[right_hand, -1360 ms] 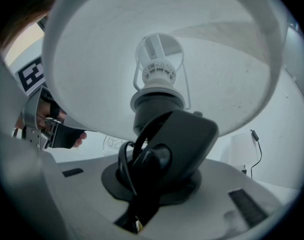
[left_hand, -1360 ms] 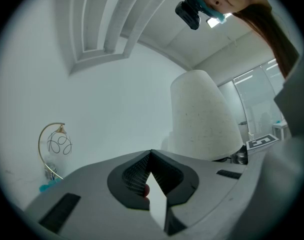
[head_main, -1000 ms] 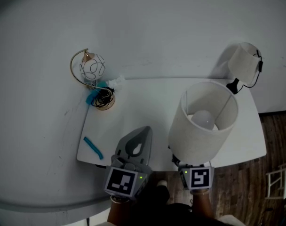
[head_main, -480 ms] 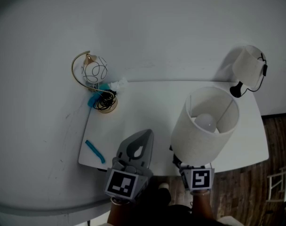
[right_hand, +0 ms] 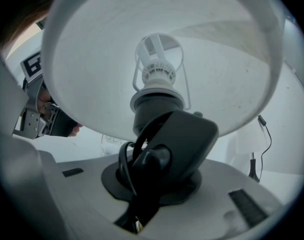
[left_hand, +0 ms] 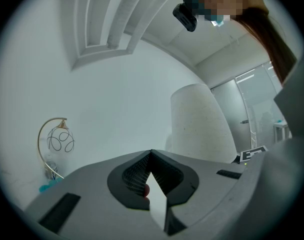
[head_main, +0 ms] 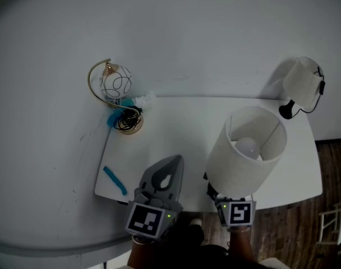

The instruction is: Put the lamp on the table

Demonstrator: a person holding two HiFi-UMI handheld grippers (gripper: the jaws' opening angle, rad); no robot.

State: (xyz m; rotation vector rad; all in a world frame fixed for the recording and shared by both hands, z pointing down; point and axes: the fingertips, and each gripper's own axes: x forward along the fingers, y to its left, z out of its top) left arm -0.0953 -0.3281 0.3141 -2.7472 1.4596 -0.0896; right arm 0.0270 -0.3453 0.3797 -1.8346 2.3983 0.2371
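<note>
Right gripper (right_hand: 152, 184) had its jaws clamped on the dark base and coiled cord of the lamp (head_main: 246, 156). It gripped low so the white shade stayed upright and clear of the jaws. The lamp sat over the front right part of the table (head_main: 176, 128), probably not set down yet, though contact was hidden by the shade. Left gripper (head_main: 170, 166) had jaws together and empty, parked beside the lamp, out of its way. The wire-globe lamp (head_main: 115, 91) and small lamp (head_main: 302, 86) took the back corners, so front right looked like the free spot.
</note>
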